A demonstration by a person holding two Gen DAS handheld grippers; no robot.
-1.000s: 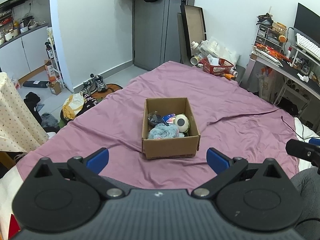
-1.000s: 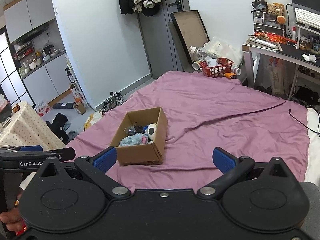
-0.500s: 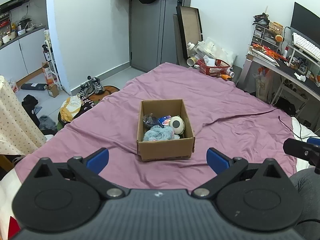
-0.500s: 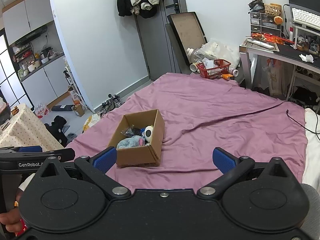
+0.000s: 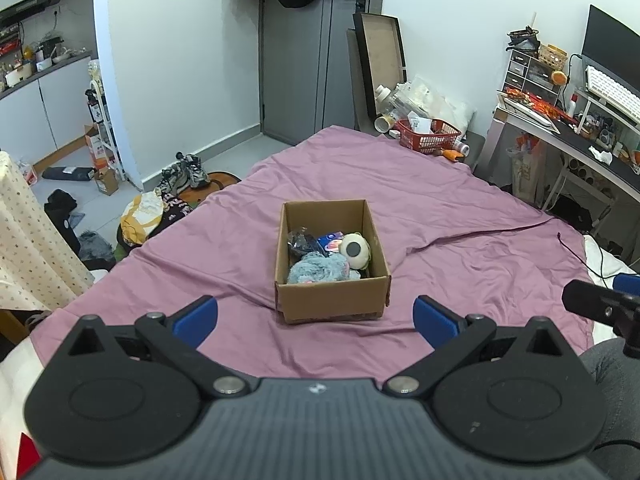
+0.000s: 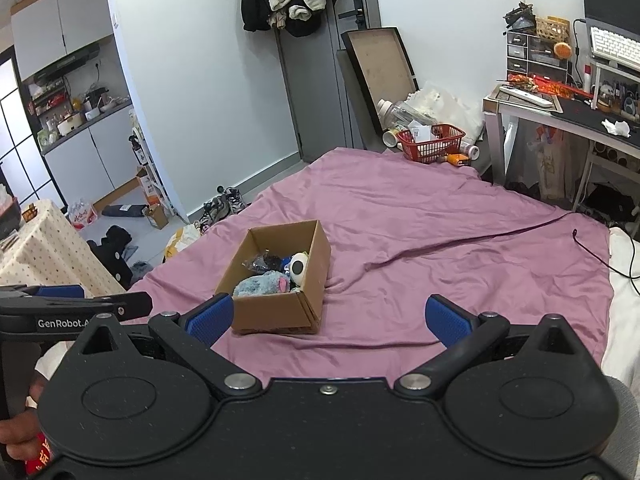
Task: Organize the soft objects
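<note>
A cardboard box (image 5: 332,300) stands on the purple bedsheet (image 5: 440,216); it also shows in the right wrist view (image 6: 280,312). Inside lie a blue-grey plush (image 5: 318,268), a cream round plush with a dark spot (image 5: 354,249), a dark bagged item (image 5: 302,240) and a small blue packet (image 5: 330,240). My left gripper (image 5: 316,320) is open and empty, held back from the box's near side. My right gripper (image 6: 328,318) is open and empty, to the right of the box and behind it.
A red basket (image 5: 430,136) sits at the bed's far corner. A desk (image 5: 568,136) with clutter stands on the right. Shoes and clothes (image 5: 168,196) lie on the floor to the left. A spotted cloth (image 5: 32,240) covers a table at far left.
Both grippers have drawn back and risen a little; the box looks smaller and farther off. Both stay open and empty. The box and its contents have not moved.
</note>
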